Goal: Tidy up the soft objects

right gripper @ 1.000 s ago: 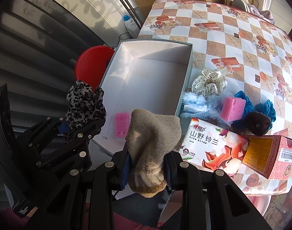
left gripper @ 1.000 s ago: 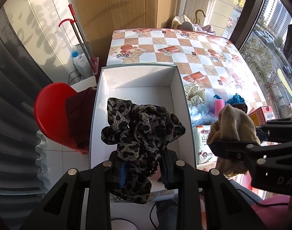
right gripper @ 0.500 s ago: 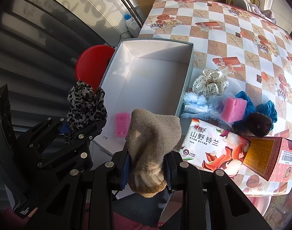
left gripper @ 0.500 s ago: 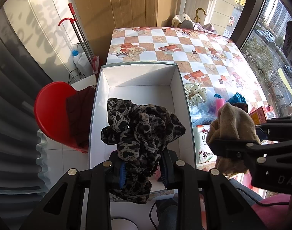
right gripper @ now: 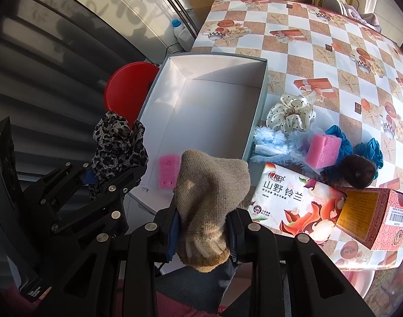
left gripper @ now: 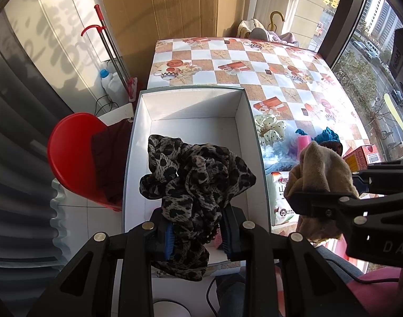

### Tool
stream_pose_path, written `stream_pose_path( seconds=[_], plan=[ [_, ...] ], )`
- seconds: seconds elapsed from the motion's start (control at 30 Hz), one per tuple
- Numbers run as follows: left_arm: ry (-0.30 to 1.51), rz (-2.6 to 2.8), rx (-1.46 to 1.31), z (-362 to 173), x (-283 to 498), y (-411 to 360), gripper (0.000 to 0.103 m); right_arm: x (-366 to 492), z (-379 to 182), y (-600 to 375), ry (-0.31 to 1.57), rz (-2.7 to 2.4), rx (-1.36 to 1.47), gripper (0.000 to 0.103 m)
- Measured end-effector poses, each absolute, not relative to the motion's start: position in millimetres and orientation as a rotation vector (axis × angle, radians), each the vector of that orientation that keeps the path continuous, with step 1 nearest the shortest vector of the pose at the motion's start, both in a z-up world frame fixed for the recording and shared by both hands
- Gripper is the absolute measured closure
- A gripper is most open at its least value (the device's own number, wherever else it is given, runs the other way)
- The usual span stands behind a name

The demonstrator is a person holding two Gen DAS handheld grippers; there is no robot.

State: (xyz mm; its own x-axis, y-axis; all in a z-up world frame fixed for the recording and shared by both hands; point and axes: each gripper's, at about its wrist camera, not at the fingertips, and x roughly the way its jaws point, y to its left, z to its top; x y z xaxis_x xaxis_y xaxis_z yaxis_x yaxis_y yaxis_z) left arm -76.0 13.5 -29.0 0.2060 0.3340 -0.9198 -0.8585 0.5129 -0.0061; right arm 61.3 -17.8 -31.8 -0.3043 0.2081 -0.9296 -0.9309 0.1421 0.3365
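Left gripper (left gripper: 196,233): clamped on a leopard-print scarf (left gripper: 193,182), which bunches up above the jaws and hangs below them. Directly ahead of it, a white open box (left gripper: 191,105) on the checked tablecloth (left gripper: 254,60).

Right gripper (right gripper: 201,231): clamped on a beige knitted sock (right gripper: 209,200), toe end standing up past the fingers, cuff drooping under them. It hangs beside the left gripper, just off the box's near corner.

Inside the box, at its near end, just ahead of the right gripper: one pink sponge (right gripper: 169,171), lying flat.

To the right of the box, on the cloth: a cream dotted scrunchie (right gripper: 290,113), pale blue fluffy fabric (right gripper: 270,142), a second pink sponge (right gripper: 323,150), blue scrunchies (right gripper: 370,148), a dark brown round item (right gripper: 358,170), a tissue pack (right gripper: 291,203), a red carton (right gripper: 370,218).

To the left of the box, off the table: a red chair (left gripper: 69,155).
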Motion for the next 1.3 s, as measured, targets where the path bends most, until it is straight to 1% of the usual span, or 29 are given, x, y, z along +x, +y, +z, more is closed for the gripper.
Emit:
stream_pose_path(
  seconds=[1.3],
  plan=[
    [1.055,0.908,-0.604,-29.8,-74.7,13.1,0.072,61.9,-32.8,-21.7,1.388,1.384,-0.759,0.072]
  ],
)
